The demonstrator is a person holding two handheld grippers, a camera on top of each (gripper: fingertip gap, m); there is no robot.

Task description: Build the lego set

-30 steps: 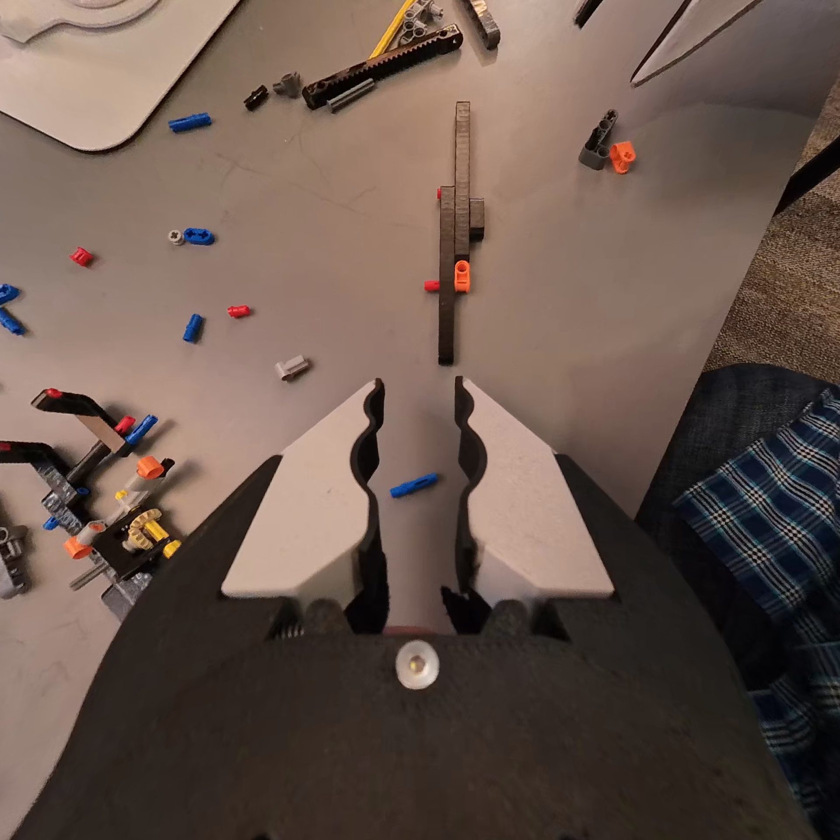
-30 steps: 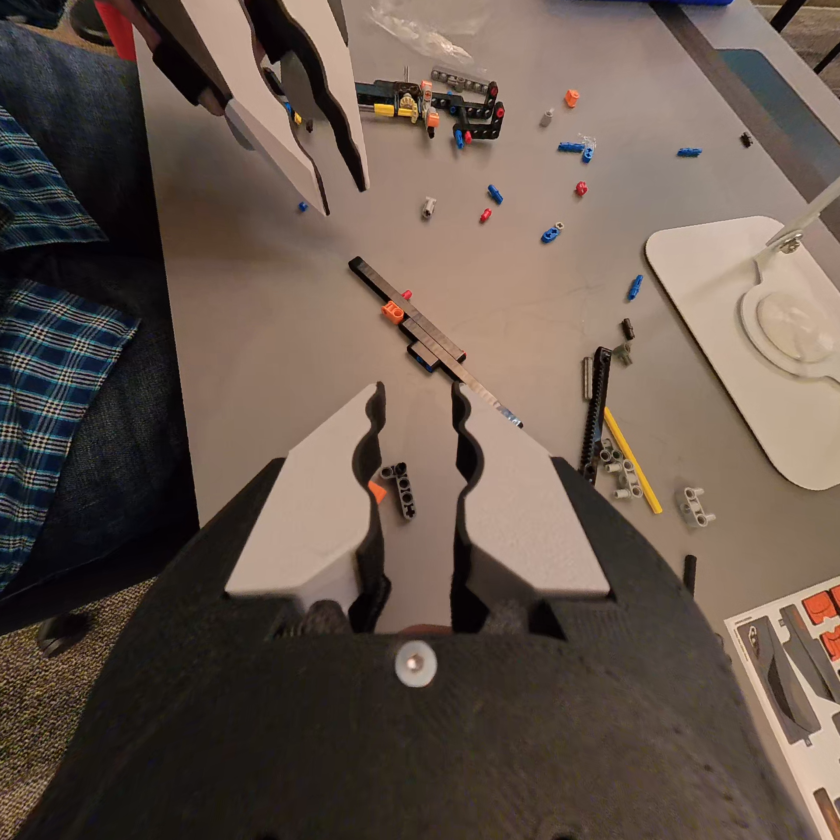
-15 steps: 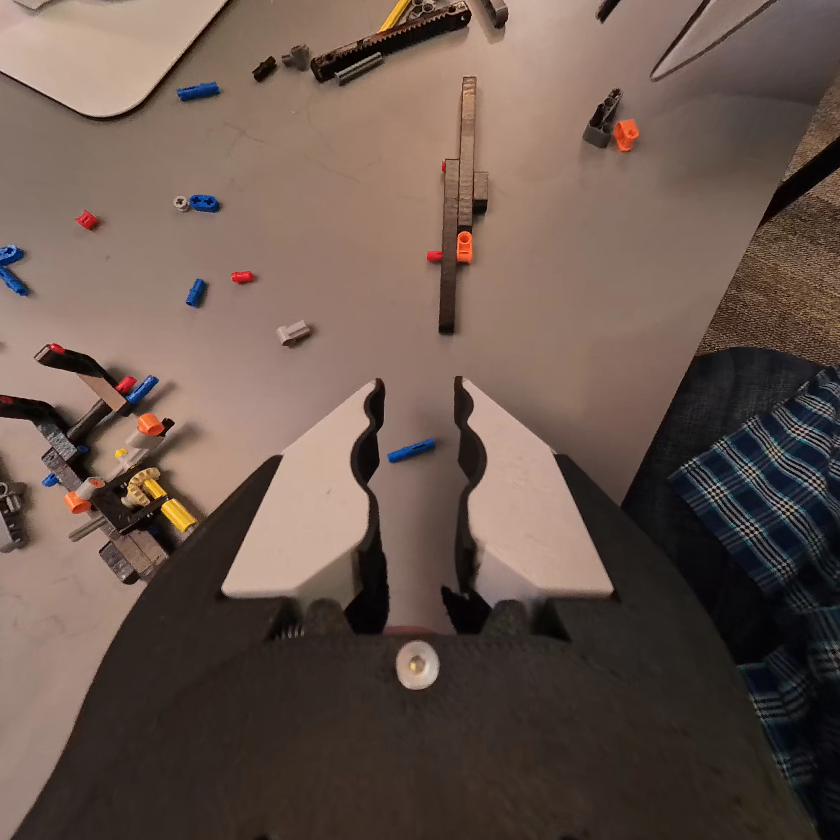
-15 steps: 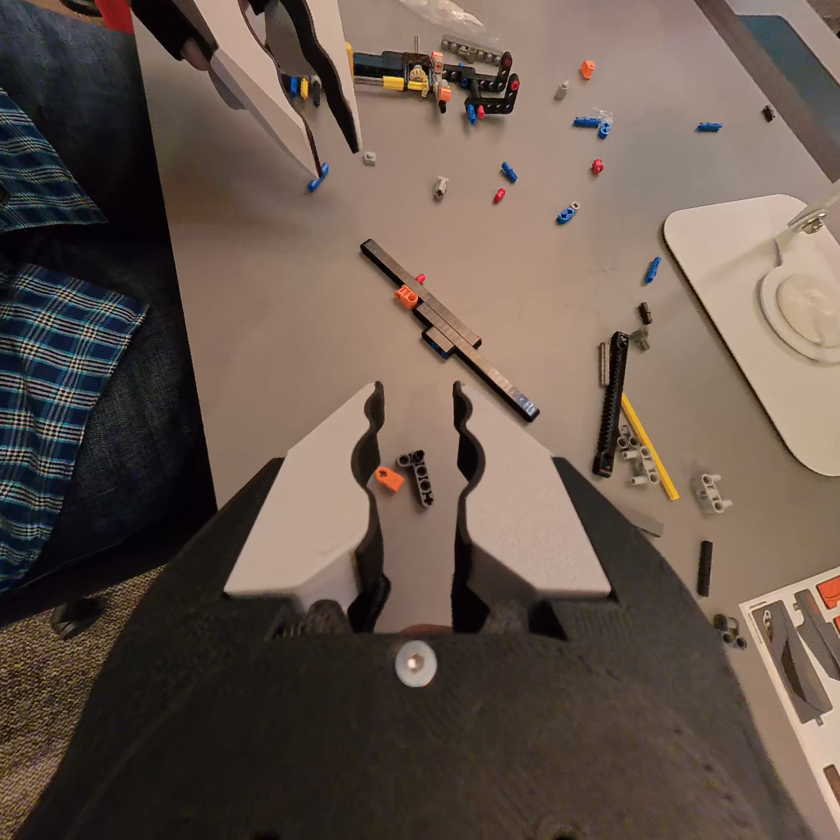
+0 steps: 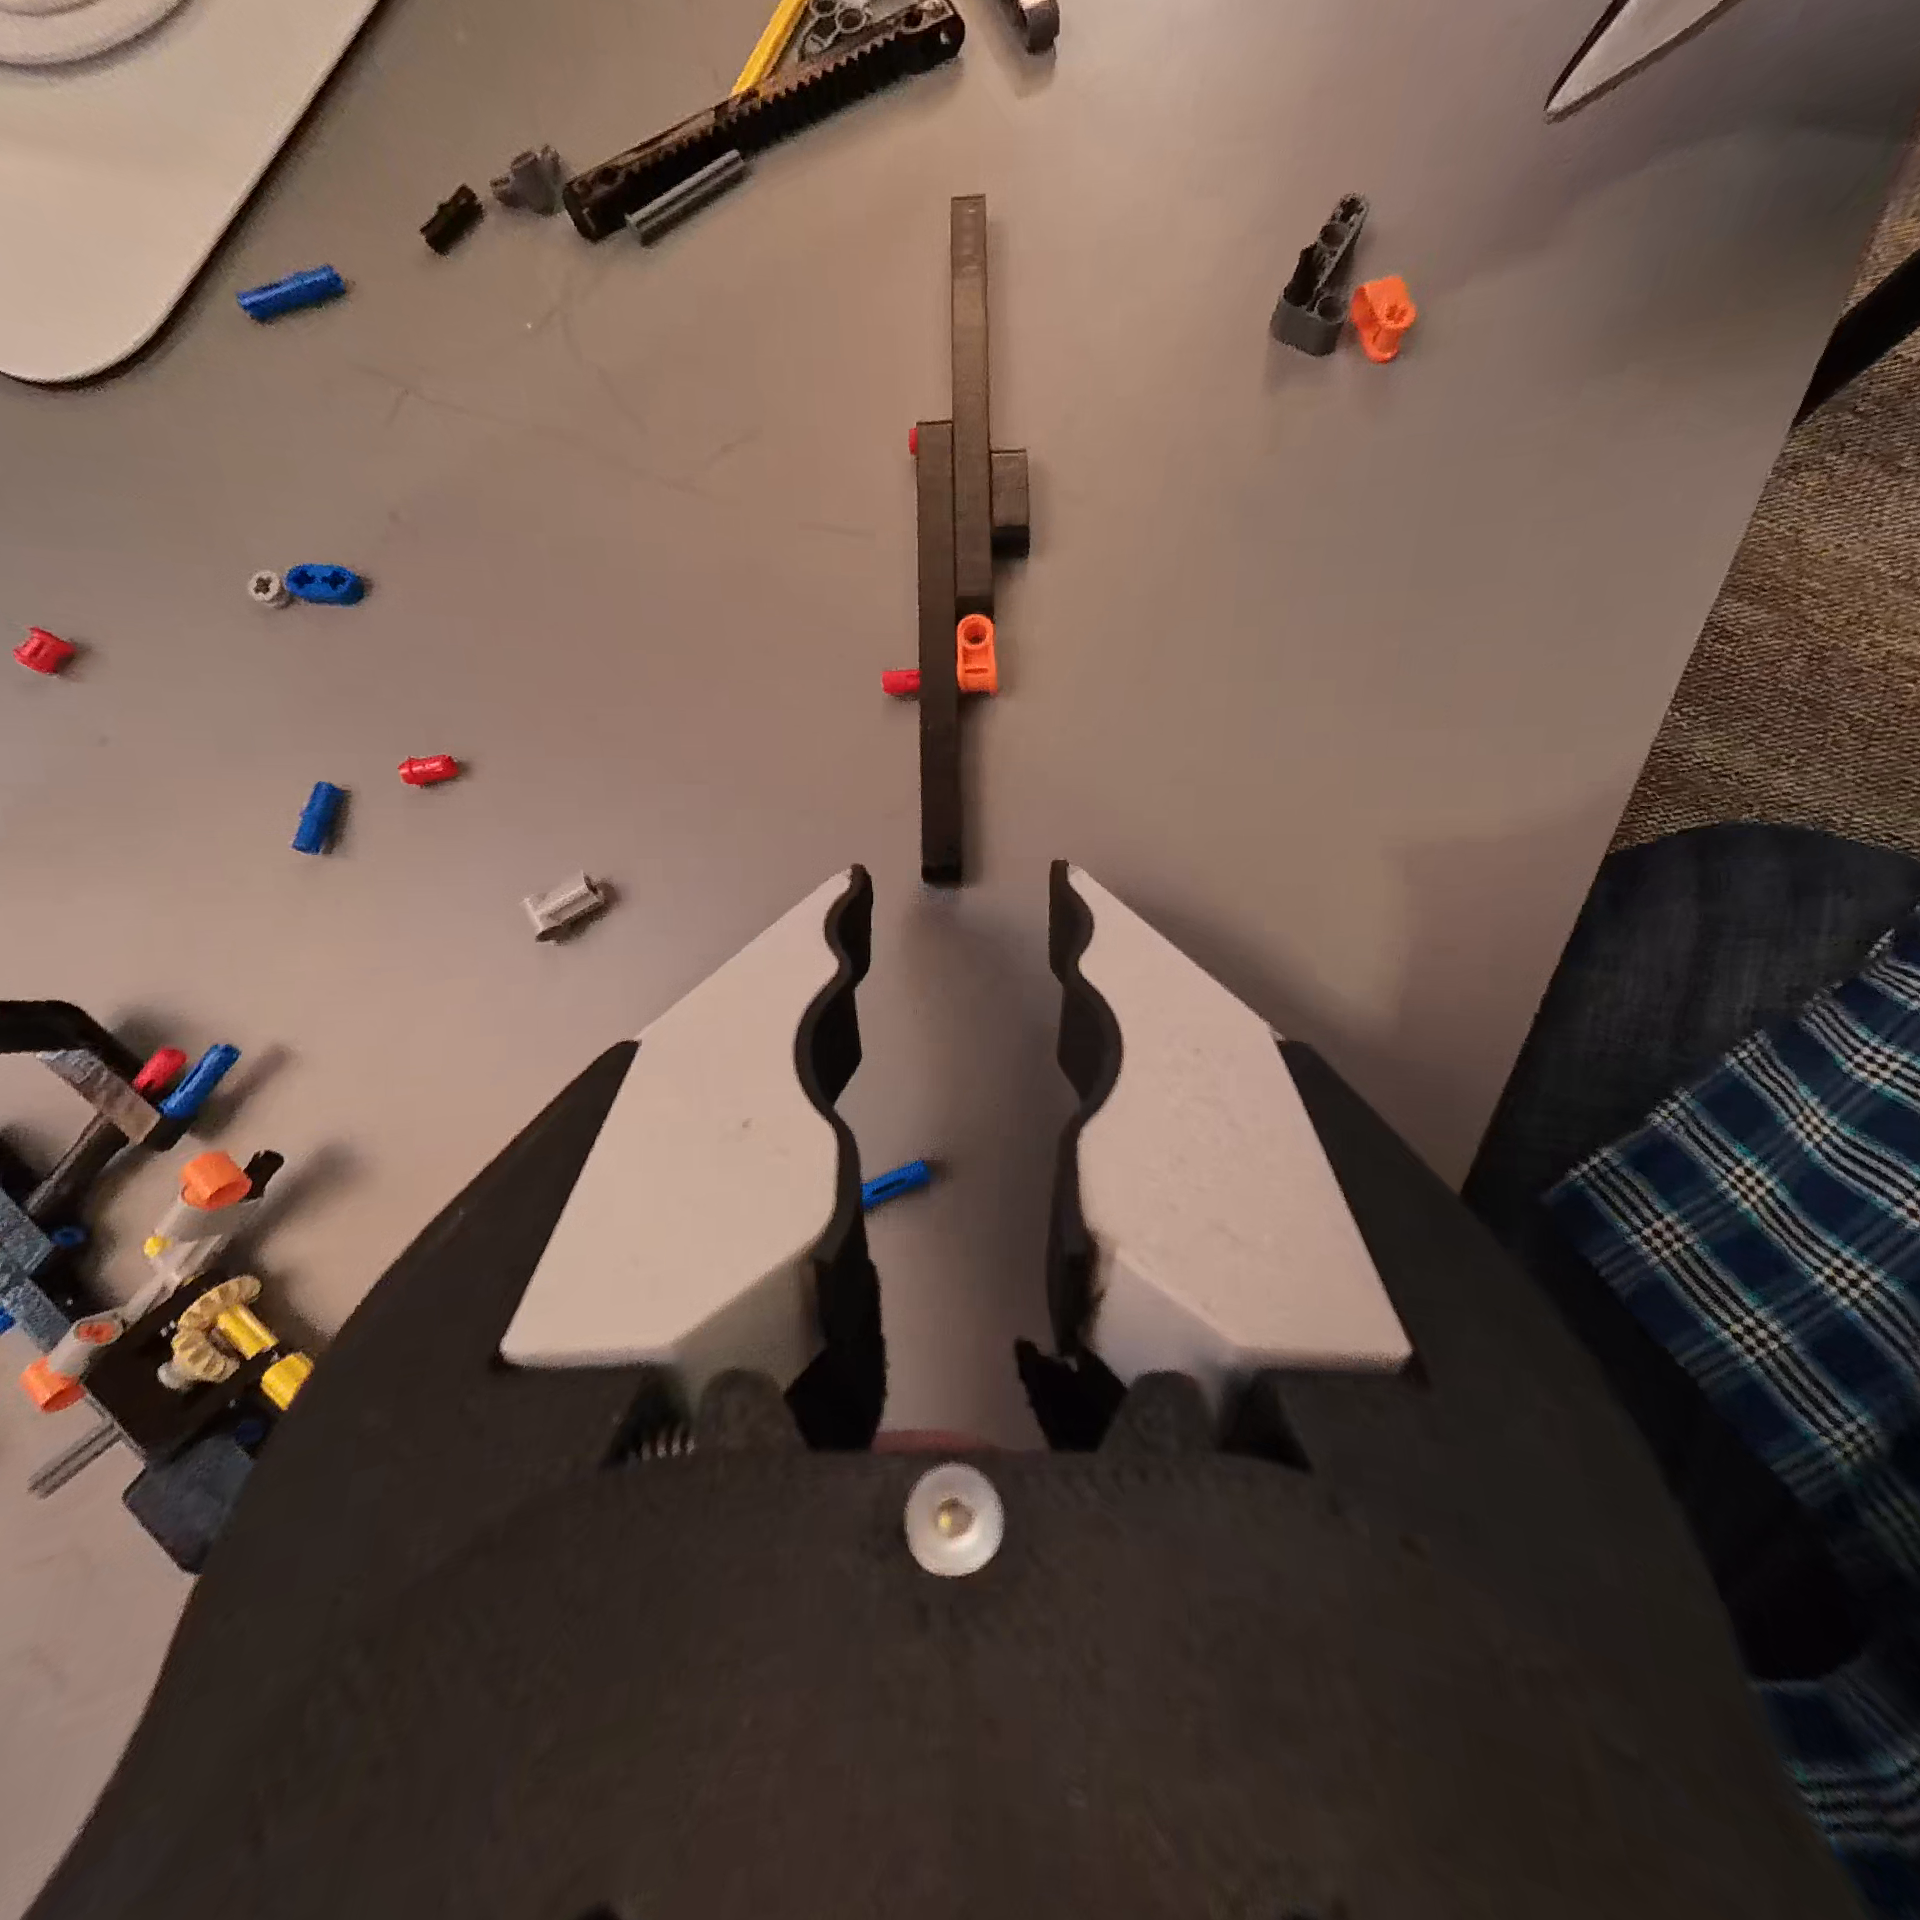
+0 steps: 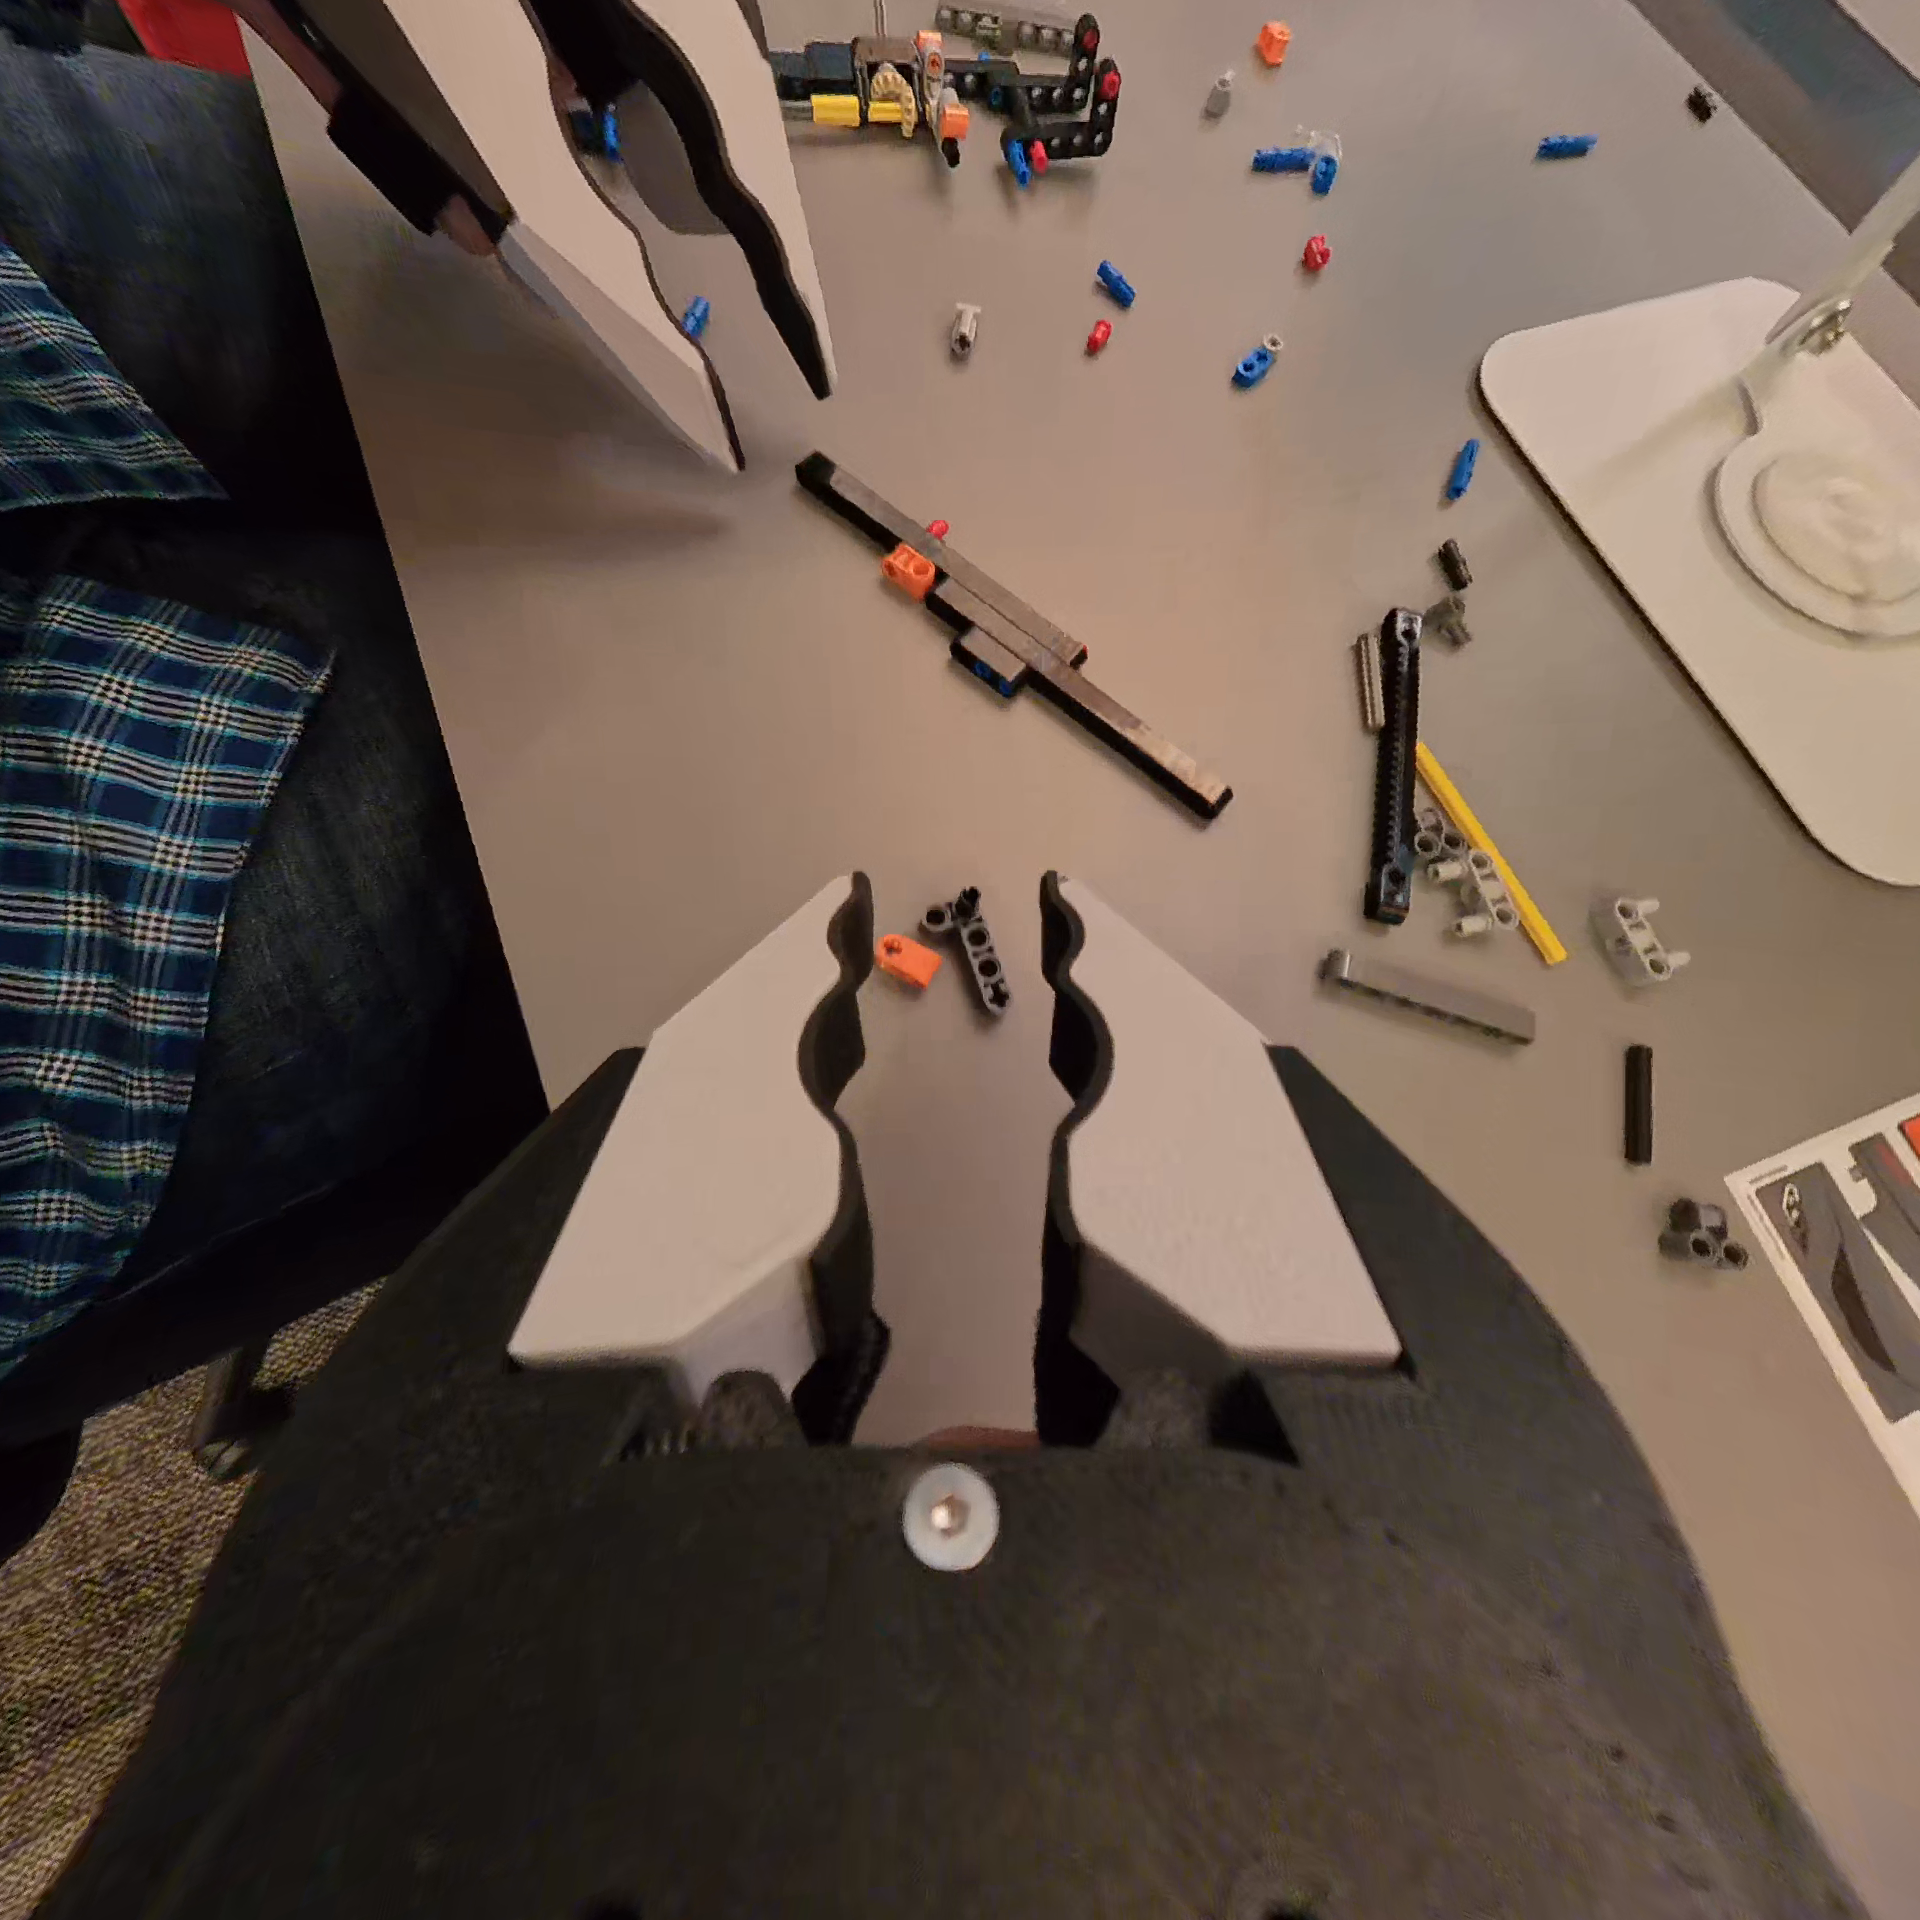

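A long black beam assembly (image 5: 956,582) with an orange connector (image 5: 975,652) and a red pin (image 5: 900,681) lies on the grey table. My left gripper (image 5: 954,873) is open and empty, its tips just short of the assembly's near end. A blue pin (image 5: 896,1182) lies on the table between its fingers. My right gripper (image 6: 953,883) is open and empty. A small dark bent beam (image 6: 971,945) and an orange connector (image 6: 907,958) lie on the table just inside its tips. The right wrist view also shows the assembly (image 6: 1013,634) and the left gripper (image 6: 777,424).
A partly built model (image 5: 156,1299) sits at the left. A black toothed rack (image 6: 1397,769), a yellow axle (image 6: 1486,852), grey connectors (image 6: 1636,935) and a printed sheet (image 6: 1849,1247) lie to the right. A white lamp base (image 6: 1704,540) stands beyond. Loose blue and red pins are scattered. A person's leg (image 5: 1714,1039) borders the table edge. There is about 15 cm between the tips of the two grippers. From the right gripper's tips to the orange connector (image 6: 907,958) is close to 4 cm. Look for it in the left wrist view (image 5: 1389,301) too.
My left gripper drew back, then moved forward to the beam assembly's near end, passing over the blue pin. My right gripper pulled back slightly from the small bent beam. Both stayed open.
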